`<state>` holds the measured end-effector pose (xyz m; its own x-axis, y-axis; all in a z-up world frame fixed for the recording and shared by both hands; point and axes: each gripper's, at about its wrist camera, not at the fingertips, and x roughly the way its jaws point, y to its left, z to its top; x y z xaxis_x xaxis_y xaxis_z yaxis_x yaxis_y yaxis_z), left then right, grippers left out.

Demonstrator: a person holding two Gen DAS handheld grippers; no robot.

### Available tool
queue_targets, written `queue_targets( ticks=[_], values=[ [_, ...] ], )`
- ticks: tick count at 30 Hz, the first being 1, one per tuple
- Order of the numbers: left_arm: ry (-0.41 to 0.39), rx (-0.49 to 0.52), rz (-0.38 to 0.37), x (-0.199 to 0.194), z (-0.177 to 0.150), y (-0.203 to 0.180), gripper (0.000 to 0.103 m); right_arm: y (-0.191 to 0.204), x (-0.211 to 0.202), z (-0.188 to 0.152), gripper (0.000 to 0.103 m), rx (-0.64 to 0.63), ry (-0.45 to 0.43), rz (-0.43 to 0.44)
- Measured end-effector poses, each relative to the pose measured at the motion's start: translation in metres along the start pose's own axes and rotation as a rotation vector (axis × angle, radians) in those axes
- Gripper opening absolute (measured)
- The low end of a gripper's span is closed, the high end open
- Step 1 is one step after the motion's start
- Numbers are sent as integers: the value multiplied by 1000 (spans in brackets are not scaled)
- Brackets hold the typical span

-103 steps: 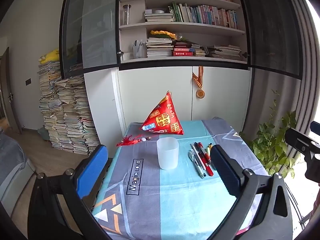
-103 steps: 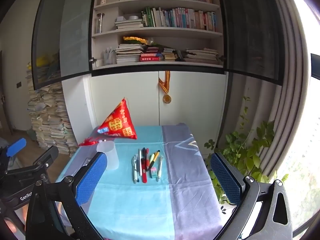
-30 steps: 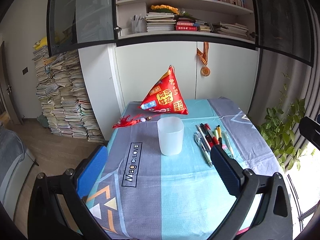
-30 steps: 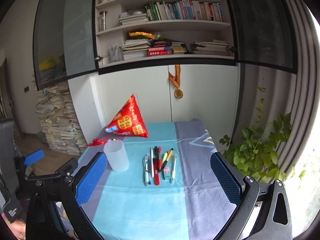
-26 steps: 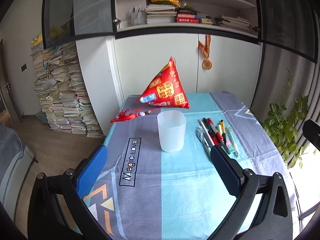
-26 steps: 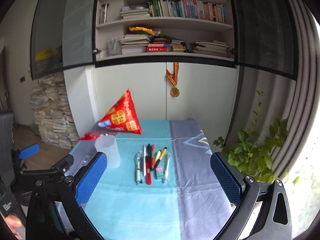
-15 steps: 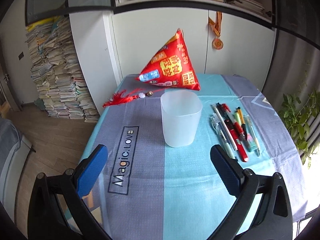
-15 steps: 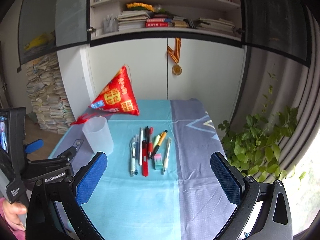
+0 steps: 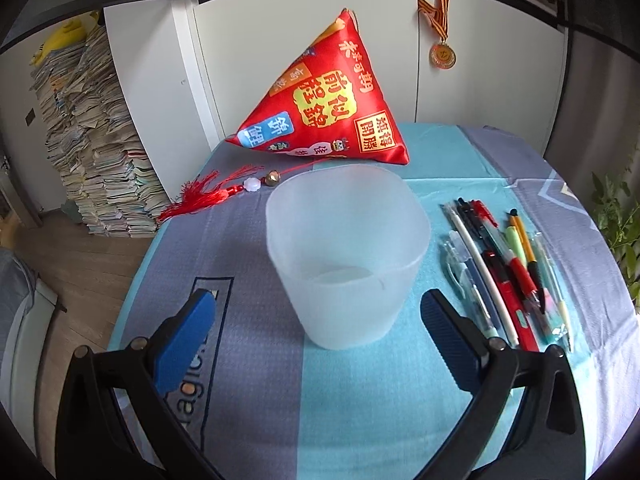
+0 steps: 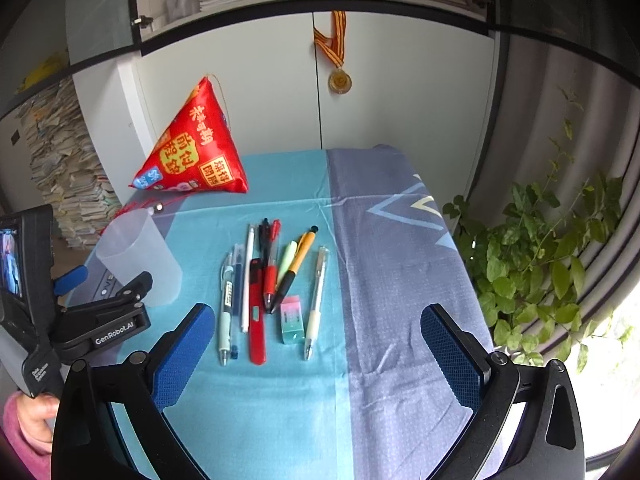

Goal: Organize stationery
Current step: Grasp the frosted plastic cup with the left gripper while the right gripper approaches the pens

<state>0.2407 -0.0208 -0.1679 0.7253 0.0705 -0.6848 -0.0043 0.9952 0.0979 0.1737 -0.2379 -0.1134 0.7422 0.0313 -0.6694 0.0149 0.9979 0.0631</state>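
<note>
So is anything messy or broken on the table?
Nothing looks broken or spilled. The cup stands upright and empty, and the pens and eraser lie in a neat row beside it, none in the cup yet.

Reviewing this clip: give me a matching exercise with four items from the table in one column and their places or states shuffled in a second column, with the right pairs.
Items:
1. translucent cup
2. eraser
3. red tassel
4. left gripper

Places or states:
A. lying among the pens
B. open, fingers on either side of the cup
C. upright and empty
D. stretched out beside the red pyramid pouch

Pairs: 1-C, 2-A, 3-D, 4-B
</note>
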Motion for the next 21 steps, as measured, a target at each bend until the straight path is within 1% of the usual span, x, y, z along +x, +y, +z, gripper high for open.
queue_targets(
  ticks=[4, 6, 8, 9, 10, 11, 12, 13, 14, 17, 21],
  values=[
    [16, -12, -2, 12, 2, 1, 102, 0, 21, 2, 103, -8, 38, 14],
    [12, -23, 3, 16, 3, 2, 102, 1, 29, 2, 99, -16, 55, 23],
    [4, -30, -5, 17, 4, 3, 101, 5, 37, 0, 84, -36, 79, 39],
    [-3, -31, -9, 17, 4, 4, 97, 8, 40, 0, 79, -46, 87, 44],
    [-18, -31, -22, 15, 4, 4, 93, 11, 44, -3, 69, -66, 98, 53],
    [-27, -28, -37, 14, 4, 4, 77, 14, 46, -5, 64, -80, 106, 60],
    [-24, -23, -47, 14, 4, 3, 69, 16, 48, -7, 57, -95, 115, 70],
    [-22, -19, -51, 14, 4, 4, 69, 19, 50, -10, 52, -108, 126, 81],
    [-24, -13, -58, 13, 4, 4, 69, 21, 52, -12, 49, -117, 133, 91],
    [-23, 7, -90, 7, -1, 8, 69, 27, 53, -15, 47, -136, 147, 117],
    [-22, 65, -138, -4, -12, 19, 69, 39, 49, -11, 47, -173, 138, 132]
  ],
)
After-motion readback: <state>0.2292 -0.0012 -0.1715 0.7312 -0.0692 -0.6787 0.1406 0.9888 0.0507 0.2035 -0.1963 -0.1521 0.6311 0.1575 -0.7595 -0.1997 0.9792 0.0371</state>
